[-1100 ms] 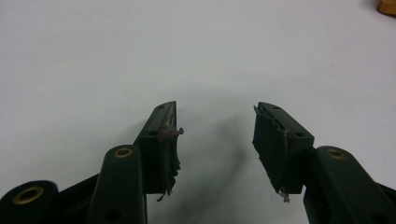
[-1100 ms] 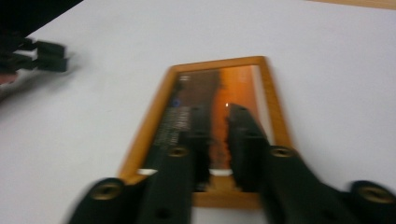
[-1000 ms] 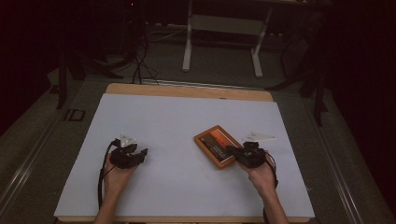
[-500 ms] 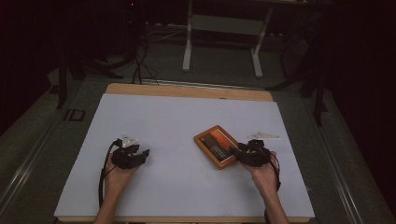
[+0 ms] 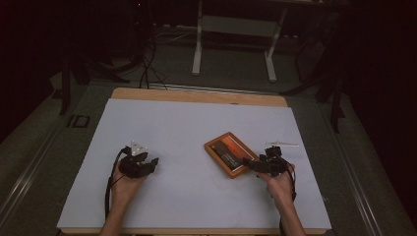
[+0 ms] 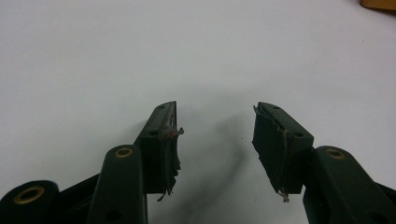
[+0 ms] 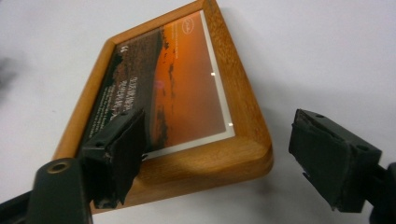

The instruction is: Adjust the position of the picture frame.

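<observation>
A wooden picture frame (image 5: 230, 154) lies flat on the white sheet that covers the desk (image 5: 196, 123), right of the middle and turned at an angle to the desk's edges. In the right gripper view the frame (image 7: 196, 121) holds an orange sunset print with a dark band of pale lettering too small to read; its far corner runs off the top of that view, and one black finger hides part of its lower left edge. The right gripper (image 5: 252, 164) sits at the frame's near corner, and its fingers (image 7: 116, 149) have just been opening: they now stand spread, one over the frame's face and the other off to the side above bare sheet, neither pressing on the wood. Whether the nearer finger touches the glass cannot be told. The left gripper (image 5: 152, 162) rests well apart on the left half of the desk, its fingers (image 6: 163, 140) spread partway over bare sheet, their worn pads frayed at the edges. A thin pale object (image 5: 282, 144) lies just beyond the right hand, too small to identify. Beyond the desk the floor is dark, with cables and a table stand barely made out.
</observation>
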### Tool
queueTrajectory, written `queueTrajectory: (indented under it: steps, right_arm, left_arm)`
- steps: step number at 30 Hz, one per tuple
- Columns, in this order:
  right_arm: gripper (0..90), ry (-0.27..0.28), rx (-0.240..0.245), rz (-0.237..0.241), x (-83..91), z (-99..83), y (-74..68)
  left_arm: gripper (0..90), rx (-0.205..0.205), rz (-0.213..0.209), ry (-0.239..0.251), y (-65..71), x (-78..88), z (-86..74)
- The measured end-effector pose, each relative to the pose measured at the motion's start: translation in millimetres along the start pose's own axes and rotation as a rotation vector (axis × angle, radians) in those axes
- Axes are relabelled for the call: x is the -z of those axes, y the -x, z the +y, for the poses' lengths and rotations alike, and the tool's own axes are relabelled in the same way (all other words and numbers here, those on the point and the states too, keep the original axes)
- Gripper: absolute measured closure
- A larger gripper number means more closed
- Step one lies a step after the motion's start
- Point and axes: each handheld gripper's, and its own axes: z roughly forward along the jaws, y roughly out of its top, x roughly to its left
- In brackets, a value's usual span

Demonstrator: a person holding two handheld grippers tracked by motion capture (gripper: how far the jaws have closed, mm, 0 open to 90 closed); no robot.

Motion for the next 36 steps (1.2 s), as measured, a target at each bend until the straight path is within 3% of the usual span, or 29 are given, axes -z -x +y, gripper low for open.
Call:
queueTrajectory:
  steps: [1, 3, 4, 5, 12, 13, 17, 18, 23, 24, 27, 29, 30, 35, 36]
  right_arm:
    - [17.2, -0.013, -0.041, 0.041, -2.0, -1.0, 3.5]
    - [17.2, -0.036, -0.068, 0.1, -5.5, -2.5, 5.0]
    - [17.2, -0.036, -0.068, 0.1, -5.5, -2.5, 5.0]
    - [17.8, -0.048, -0.082, 0.147, -9.1, -4.5, 4.1]
    - [30.7, -0.014, -0.108, 0.156, -5.6, -5.5, 6.9]
    - [36.9, -0.004, -0.09, 0.154, -3.3, -5.4, 4.6]
    - [42.5, 0.007, -0.064, 0.149, -0.3, -4.8, 1.1]
    - [49.7, 0.023, -0.059, 0.166, 2.9, -5.0, 0.7]
    - [58.5, 0.033, -0.039, 0.194, 6.5, -4.1, -1.6]
    - [62.9, 0.03, -0.009, 0.218, 7.7, -2.3, -4.5]
    - [63.1, 0.03, 0.03, 0.209, 8.6, 1.1, -8.4]
    - [63.5, 0.027, 0.058, 0.208, 9.2, 4.5, -11.0]
    - [64.3, 0.026, 0.081, 0.215, 10.2, 6.8, -13.3]
    - [65.7, 0.031, 0.141, 0.239, 13.7, 10.5, -20.6]
    - [66.3, 0.03, 0.184, 0.244, 15.3, 12.3, -25.6]
  left_arm:
    - [50.0, 0.001, 0.002, 0.0, -0.5, 0.5, -0.1]
    - [50.0, 0.003, 0.004, 0.001, -0.7, 0.2, -0.2]
    - [50.0, 0.003, 0.004, 0.001, -0.7, 0.2, -0.2]
    - [50.0, 0.004, 0.004, 0.0, -0.5, -0.3, -0.2]
    - [50.0, -0.007, 0.006, -0.007, 1.4, -2.1, 0.2]
    - [50.0, -0.008, 0.006, -0.009, 2.1, -2.9, 0.5]
    - [50.0, -0.014, 0.004, -0.006, 3.9, -3.3, 0.9]
    - [50.0, -0.016, 0.001, -0.005, 4.5, -3.3, 1.2]
    - [50.0, -0.013, -0.015, 0.004, 4.9, -2.3, 2.3]
    - [49.8, -0.007, -0.039, 0.01, 5.0, -1.8, 3.1]
    - [49.2, -0.002, -0.076, 0.012, 5.4, -1.5, 4.0]
    - [48.9, -0.009, -0.112, 0.018, 6.7, -0.7, 5.4]
    - [48.7, -0.016, -0.15, 0.031, 8.4, 0.9, 7.4]
    - [48.3, -0.043, -0.209, 0.053, 13.4, 4.1, 10.9]
    - [48.2, -0.053, -0.226, 0.051, 15.3, 4.4, 11.5]
